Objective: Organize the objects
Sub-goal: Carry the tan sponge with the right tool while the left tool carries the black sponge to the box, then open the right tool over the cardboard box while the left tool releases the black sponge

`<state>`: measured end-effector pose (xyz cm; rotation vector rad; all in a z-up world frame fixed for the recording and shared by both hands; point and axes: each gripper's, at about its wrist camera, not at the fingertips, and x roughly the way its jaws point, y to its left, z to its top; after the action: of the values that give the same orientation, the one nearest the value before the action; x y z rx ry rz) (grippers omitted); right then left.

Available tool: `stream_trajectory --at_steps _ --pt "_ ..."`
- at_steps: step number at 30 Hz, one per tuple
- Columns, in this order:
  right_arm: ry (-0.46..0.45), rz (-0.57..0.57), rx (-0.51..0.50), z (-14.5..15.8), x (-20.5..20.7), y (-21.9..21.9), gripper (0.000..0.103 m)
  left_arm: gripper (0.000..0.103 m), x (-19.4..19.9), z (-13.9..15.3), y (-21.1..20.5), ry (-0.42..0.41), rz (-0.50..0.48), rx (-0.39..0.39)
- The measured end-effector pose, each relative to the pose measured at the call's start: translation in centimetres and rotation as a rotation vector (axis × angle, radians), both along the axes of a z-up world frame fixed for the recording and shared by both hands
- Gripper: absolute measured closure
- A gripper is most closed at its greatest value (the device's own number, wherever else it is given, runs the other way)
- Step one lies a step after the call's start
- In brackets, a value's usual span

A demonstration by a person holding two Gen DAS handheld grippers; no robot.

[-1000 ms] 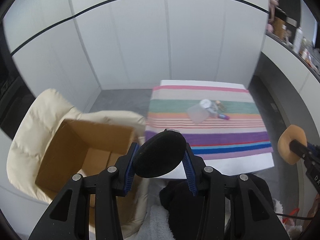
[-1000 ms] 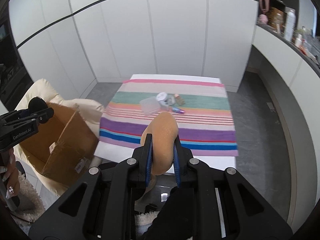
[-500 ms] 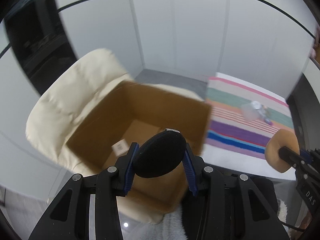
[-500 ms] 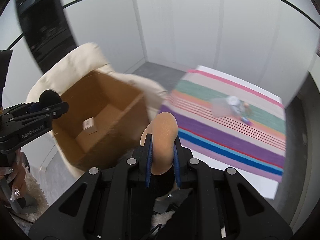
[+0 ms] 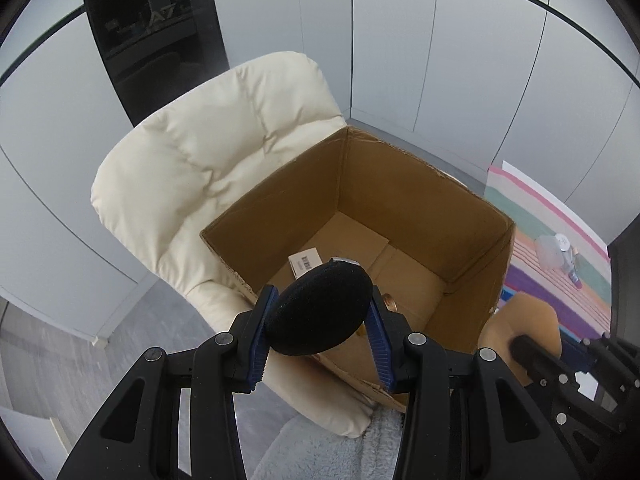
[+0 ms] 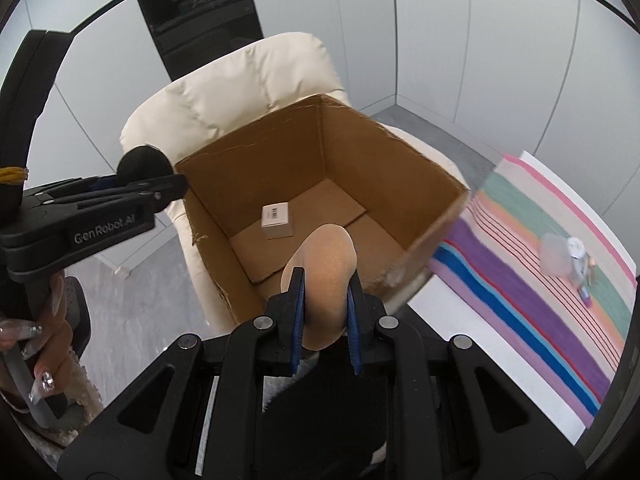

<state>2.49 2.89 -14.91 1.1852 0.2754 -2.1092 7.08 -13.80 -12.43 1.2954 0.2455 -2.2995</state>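
- Left gripper point(image 5: 320, 316): pinches a black puff point(image 5: 320, 312) between its blue pads, held over the near rim of the box point(image 5: 400, 184); a hand point(image 6: 44, 344) with decorated nails grips its handle.
- Right gripper point(image 6: 325, 300): pressed tight on a tan puff point(image 6: 326, 276), edge-on between the pads, above the box's near wall.
- Box: open brown cardboard, standing on the seat of a cream chair point(image 5: 208, 152), its back corner against the chair's back.
- Inside the box: a small white carton point(image 6: 276, 220) with a barcode, on the floor toward the left wall; a small gold-coloured item point(image 5: 389, 302) peeks out by the left gripper's pad, too hidden to identify.
- Table point(image 6: 448, 300): white, right of the chair, covered by a striped cloth point(image 6: 532, 288).
- On the cloth, toward the far right corner: a clear tub point(image 6: 556, 258) and several small bottles point(image 6: 582, 276) clustered together, too small to tell apart.
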Motion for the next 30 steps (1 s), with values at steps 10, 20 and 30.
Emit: stream_trajectory --at_steps 10,20,30 --pt "0.014 0.004 0.005 0.0 -3.0 -1.7 0.084 0.058 -3.7 -0.4 -0.8 0.005 0.011 -0.030" --pt "-0.006 -0.030 0.030 -0.1 -7.8 -5.0 0.084 0.054 -7.0 -0.5 -4.1 0.050 0.075 -0.033" --pt "-0.015 -0.104 -0.007 -0.6 -9.7 -5.0 0.015 0.008 -6.5 -0.7 -4.6 0.066 0.052 0.000"
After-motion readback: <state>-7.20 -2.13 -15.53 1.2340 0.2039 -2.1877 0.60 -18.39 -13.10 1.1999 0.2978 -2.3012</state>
